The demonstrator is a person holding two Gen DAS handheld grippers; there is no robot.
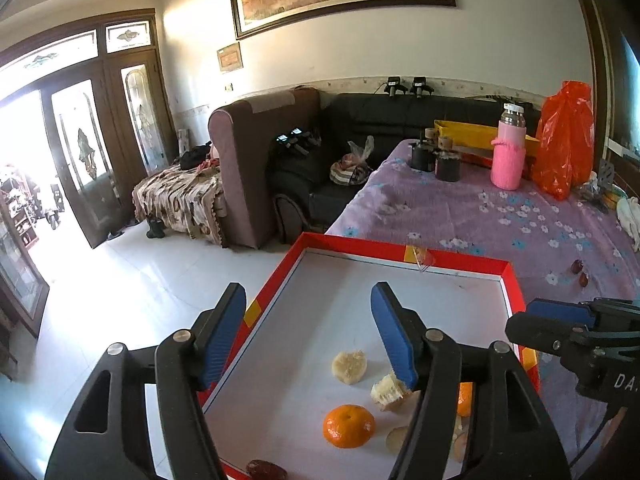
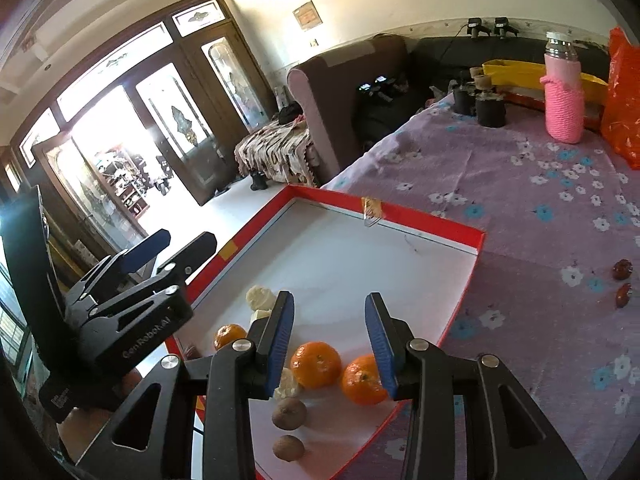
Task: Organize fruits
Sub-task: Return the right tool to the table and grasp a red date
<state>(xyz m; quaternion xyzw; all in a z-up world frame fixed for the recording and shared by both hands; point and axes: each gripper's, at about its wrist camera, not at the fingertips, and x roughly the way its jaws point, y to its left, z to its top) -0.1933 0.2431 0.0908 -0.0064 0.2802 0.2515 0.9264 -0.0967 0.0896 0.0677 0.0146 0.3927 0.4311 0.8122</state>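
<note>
Where the purple floral tablecloth (image 2: pixel 520 208) covers the table, a red-rimmed tray (image 2: pixel 432 224) with a white floor sits at the near corner, one side along the table's edge above the pale tiled floor (image 1: pixel 132 276). Left gripper (image 1: pixel 308 332): black frame, blue pads, jaws spread wide with nothing between them, hovering above the tray's left rim and floor. Right gripper (image 2: pixel 330 340): same build, jaws spread and empty, poised over the near end of the tray. Pink knitted bottle sleeve (image 2: pixel 564 108), upright near the far end of the table, beside an orange plastic bag (image 2: pixel 624 92) and a yellow box (image 2: pixel 516 72). Two black cylinders (image 2: pixel 482 106), standing together left of the bottle. Mandarins, all inside the tray at its near end: one (image 2: pixel 315 364) between the right gripper's fingers as seen from above, a second (image 2: pixel 362 378) just beside it, a third (image 2: pixel 229 335) farther left. Pale peeled fruit pieces (image 1: pixel 349 366), on the tray floor beyond the mandarins. Two small brown round fruits (image 2: pixel 289 413), nearest the tray's front edge. Two red dates (image 2: pixel 622 282), loose on the cloth, well apart from the tray on its right. One dark red date (image 1: pixel 266 470), at the tray's near left corner.
</note>
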